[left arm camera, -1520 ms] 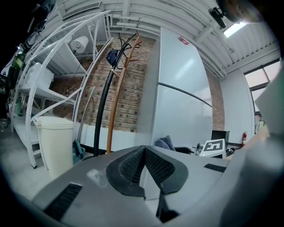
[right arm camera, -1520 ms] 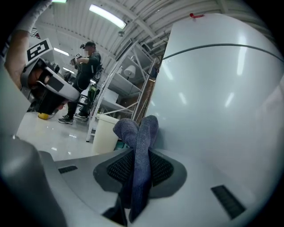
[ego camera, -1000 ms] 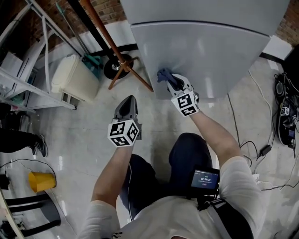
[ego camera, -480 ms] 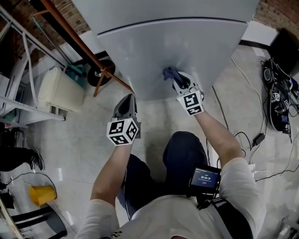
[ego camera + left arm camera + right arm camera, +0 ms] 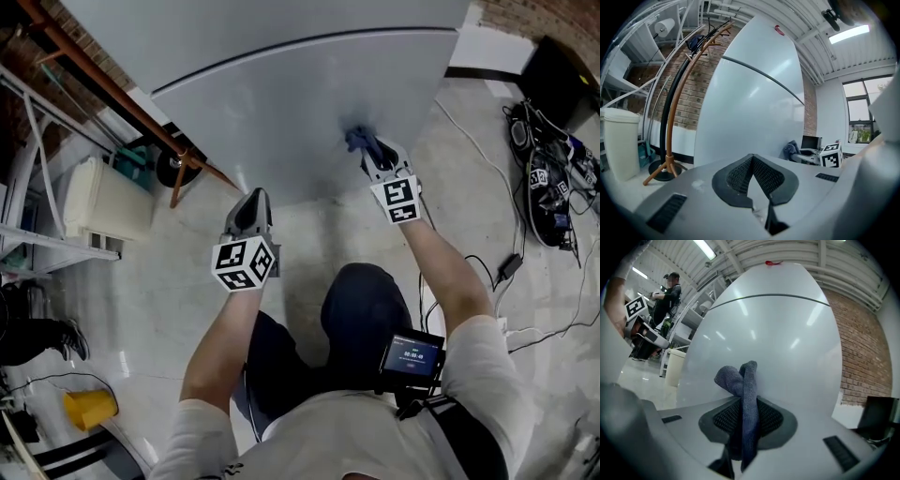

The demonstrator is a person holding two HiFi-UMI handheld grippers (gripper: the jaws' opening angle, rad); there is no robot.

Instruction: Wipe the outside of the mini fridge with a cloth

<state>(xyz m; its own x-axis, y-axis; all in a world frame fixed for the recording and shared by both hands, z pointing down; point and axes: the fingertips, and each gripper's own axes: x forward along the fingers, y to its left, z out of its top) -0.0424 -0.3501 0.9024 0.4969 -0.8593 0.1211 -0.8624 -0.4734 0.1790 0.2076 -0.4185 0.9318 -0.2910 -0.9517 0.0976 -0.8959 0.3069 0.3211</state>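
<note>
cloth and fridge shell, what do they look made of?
The cloth looks like dark blue knit or terry fabric, matte: a fine ribbed texture shows. The fridge looks like smooth light grey painted metal or plastic, semi-gloss: ceiling lights reflect on it as soft streaks.

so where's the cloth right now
In the head view, right of centre: the cloth is clamped in the right gripper, held against the fridge door.

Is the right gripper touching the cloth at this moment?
Touching. The right gripper view shows the right gripper shut on the blue cloth, whose fabric is pinched between both jaws and sticks out toward the fridge.
</note>
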